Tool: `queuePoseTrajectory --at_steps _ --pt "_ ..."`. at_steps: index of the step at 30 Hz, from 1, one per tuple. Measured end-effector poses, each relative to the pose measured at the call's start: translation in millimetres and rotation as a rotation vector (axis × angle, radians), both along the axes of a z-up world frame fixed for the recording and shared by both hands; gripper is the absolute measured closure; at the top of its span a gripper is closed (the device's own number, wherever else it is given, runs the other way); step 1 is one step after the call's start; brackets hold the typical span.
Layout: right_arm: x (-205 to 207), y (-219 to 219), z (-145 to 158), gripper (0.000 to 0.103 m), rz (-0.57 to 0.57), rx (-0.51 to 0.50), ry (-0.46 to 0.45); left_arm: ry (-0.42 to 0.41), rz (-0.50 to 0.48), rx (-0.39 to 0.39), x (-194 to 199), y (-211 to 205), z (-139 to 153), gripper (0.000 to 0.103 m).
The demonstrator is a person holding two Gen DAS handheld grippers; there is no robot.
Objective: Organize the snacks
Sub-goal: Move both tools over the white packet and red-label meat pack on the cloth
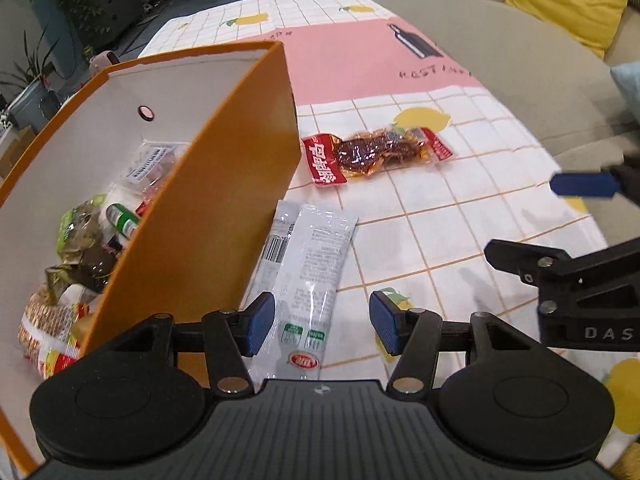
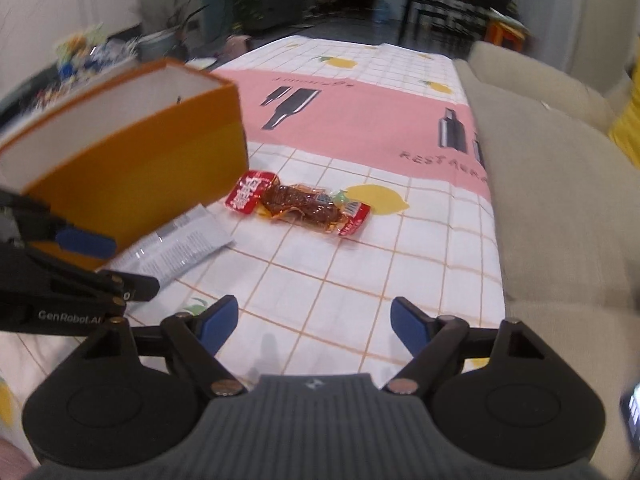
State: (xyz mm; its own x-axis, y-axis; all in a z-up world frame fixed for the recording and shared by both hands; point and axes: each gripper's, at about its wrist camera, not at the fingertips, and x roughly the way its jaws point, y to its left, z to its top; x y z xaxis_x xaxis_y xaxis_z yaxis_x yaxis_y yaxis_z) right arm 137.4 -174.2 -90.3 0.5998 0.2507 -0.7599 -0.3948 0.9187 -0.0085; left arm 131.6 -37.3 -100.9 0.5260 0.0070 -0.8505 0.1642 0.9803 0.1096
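An orange box [image 1: 224,184] with white inner walls stands on the left of the table and holds several snack packs [image 1: 92,248]. Beside its right wall lies a clear grey-white packet [image 1: 308,280]. My left gripper [image 1: 322,328] hovers open over that packet's near end, its pads not pressing it. Farther out a red packet of brown snack [image 1: 376,154] lies flat on the cloth. In the right wrist view the red packet [image 2: 298,208] lies ahead of my right gripper [image 2: 314,326], which is open with nothing between its fingers. The orange box [image 2: 132,172] stands to its left.
A tablecloth [image 1: 440,220] with lemons, a grid and a pink band covers the table. A beige sofa [image 2: 560,208] runs along the right edge, with a yellow cushion [image 1: 568,0] on it. Plants and dark furniture stand beyond the far end.
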Motion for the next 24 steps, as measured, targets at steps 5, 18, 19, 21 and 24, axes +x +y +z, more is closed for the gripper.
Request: queuePoseTrajectory --at_steps 5,18,19,21,24 --pt "18.4 12.3 -17.4 0.027 0.101 -0.118 -0.047 0.006 0.011 0.016 13.2 -2.2 -10.0 0.038" --pt "60.7 34.2 -44.0 0.036 0.273 -0.329 -0.181 0.007 0.02 0.015 28.3 -5.5 -17.0 0.042" --pt "63.4 36.1 -44.6 0.039 0.283 -0.335 -0.193 0.008 0.02 0.011 28.5 -5.3 -16.8 0.042" --pt "68.0 41.1 -46.0 0.047 0.305 -0.348 -0.216 0.01 0.022 0.004 28.3 -4.3 -16.2 0.043" --pt "72.6 49.7 -48.5 0.073 0.336 -0.366 -0.234 0.012 0.022 -0.011 27.7 -2.5 -15.7 0.044"
